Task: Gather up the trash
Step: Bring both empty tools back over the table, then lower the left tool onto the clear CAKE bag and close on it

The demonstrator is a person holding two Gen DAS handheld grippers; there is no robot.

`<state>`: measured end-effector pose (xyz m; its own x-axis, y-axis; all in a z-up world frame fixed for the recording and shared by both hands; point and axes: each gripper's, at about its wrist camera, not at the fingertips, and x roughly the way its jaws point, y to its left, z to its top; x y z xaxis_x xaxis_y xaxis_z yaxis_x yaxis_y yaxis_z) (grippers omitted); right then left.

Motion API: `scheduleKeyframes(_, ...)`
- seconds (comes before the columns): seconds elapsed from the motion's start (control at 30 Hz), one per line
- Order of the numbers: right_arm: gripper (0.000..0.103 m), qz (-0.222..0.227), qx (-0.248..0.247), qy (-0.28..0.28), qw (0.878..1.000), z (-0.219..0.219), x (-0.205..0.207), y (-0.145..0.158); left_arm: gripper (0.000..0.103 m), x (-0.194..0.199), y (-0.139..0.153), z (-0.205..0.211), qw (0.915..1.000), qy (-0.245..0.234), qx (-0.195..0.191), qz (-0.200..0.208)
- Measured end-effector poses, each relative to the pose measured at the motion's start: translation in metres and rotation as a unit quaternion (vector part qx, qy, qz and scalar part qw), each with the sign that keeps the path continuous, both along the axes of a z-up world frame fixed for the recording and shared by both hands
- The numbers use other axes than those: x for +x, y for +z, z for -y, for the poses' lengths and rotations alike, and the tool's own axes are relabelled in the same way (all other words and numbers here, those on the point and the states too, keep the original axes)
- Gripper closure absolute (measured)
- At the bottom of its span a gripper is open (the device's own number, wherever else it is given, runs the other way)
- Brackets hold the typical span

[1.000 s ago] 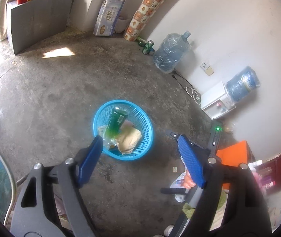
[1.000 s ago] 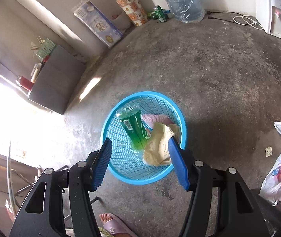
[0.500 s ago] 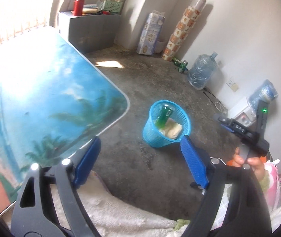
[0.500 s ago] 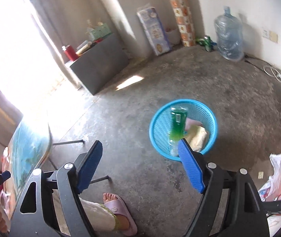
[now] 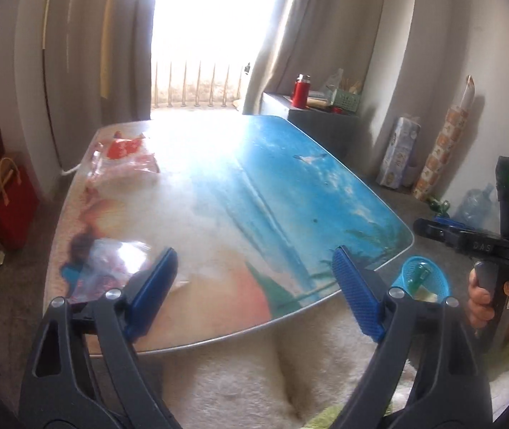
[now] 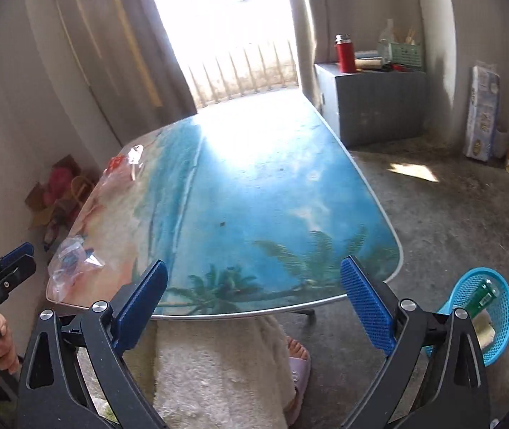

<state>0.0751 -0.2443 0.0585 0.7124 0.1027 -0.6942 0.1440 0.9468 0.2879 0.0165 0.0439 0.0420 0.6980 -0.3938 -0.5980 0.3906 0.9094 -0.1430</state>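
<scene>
Over the near edge of the beach-print table [image 5: 290, 193] both grippers stand wide with nothing between their blue pads: the left gripper [image 5: 254, 286] has just been opening further and points across the tabletop, and the right gripper [image 6: 254, 300] has likewise just been spreading, its jaws framing the table's palm-tree corner. On the table's near left corner lies a crumpled clear plastic bag [image 5: 108, 268] with red and blue print, just beside the left gripper's left pad; whether they touch cannot be told. At the table's far left corner lies a second clear wrapper [image 5: 125, 159] with red on it. Off the table's near right corner, on the concrete floor [image 6: 451, 214], stands the blue basket [image 6: 497, 307], holding a green bottle [image 6: 483, 295] and a pale crumpled piece. Under the table's near edge the person's cream fleece-clad legs [image 6: 218, 368] show, with a foot in a pink slipper [image 6: 299, 364] on the floor.
</scene>
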Motion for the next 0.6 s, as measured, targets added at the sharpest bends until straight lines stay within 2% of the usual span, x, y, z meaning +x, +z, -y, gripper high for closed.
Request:
scheduleKeyframes(0.1, 0.009, -0.006, 0.012, 0.054, 0.998, -0.039, 0.025, 0.003, 0.018, 0.006, -0.004, -0.037, 0.9993, 0.030, 0.021, 0.006)
scheduleKeyframes(0.3, 0.009, -0.033, 0.028, 0.112, 0.993, -0.089, 0.052, -0.002, 0.018, 0.032, -0.028, -0.078, 0.9966, 0.063, 0.047, -0.024)
scheduleKeyframes(0.5, 0.009, -0.073, 0.059, 0.111, 0.989, -0.091, 0.076, -0.022, 0.018, 0.038, -0.044, -0.072, 0.9964, 0.021, 0.077, -0.027)
scheduleKeyframes(0.6, 0.009, -0.088, 0.081, 0.104, 0.987, -0.088, 0.087, -0.030, 0.018, 0.044, -0.055, -0.066, 0.9944, 0.015, 0.099, -0.034)
